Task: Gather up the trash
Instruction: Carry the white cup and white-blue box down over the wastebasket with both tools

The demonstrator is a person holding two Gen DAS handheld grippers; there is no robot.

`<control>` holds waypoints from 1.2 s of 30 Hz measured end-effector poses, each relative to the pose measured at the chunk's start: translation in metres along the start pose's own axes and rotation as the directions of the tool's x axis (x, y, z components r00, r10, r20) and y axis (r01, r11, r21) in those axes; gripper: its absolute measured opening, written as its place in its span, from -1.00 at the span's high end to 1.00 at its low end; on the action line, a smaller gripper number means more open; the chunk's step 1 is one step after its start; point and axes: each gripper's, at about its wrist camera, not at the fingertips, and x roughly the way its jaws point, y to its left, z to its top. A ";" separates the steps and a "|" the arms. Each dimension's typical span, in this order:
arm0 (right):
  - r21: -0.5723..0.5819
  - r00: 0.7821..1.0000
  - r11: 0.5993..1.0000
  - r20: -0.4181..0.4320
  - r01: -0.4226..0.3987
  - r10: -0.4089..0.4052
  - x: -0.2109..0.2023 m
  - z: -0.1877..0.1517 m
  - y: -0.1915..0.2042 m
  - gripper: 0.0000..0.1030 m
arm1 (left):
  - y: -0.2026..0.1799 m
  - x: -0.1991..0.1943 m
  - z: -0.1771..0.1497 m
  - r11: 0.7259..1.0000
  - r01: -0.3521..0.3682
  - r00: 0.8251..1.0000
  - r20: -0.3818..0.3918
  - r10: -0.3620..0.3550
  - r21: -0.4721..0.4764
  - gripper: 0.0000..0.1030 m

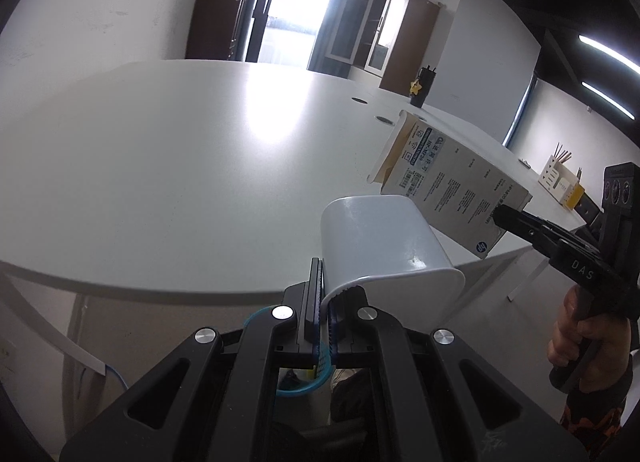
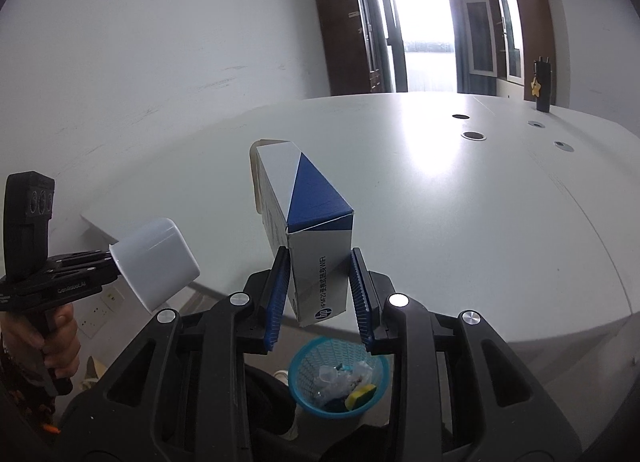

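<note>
My left gripper (image 1: 325,294) is shut on the rim of a white plastic cup (image 1: 380,242) and holds it on its side past the table's near edge; the cup also shows in the right wrist view (image 2: 154,264). My right gripper (image 2: 320,282) is shut on a white and blue HP cardboard box (image 2: 308,229) and holds it in the air above a blue mesh trash basket (image 2: 338,380). The basket stands on the floor and holds crumpled plastic and a yellow sponge. The box also shows in the left wrist view (image 1: 452,185), with its far end flap open.
A large white table (image 2: 460,201) with round cable holes spreads ahead. A black bottle (image 2: 543,85) with a yellow star stands at its far side. A white organiser box (image 1: 560,181) sits on the table at the right. Cabinets and a bright doorway are behind.
</note>
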 end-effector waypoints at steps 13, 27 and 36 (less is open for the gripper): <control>-0.051 0.990 0.997 -0.137 -0.053 0.046 -0.036 -0.087 0.030 0.45 | 0.028 -0.006 -0.082 0.997 -0.010 0.990 -0.141 0.000 -0.073 0.96; 0.059 0.924 0.998 -0.381 0.001 0.022 0.082 -0.165 0.005 0.45 | 0.049 0.083 -0.123 0.992 -0.082 0.951 -0.306 0.050 -0.092 0.97; 0.118 0.861 0.991 -0.508 0.068 0.002 0.172 -0.192 -0.007 0.44 | 0.077 0.175 -0.130 0.974 -0.139 0.897 -0.440 0.048 -0.178 0.97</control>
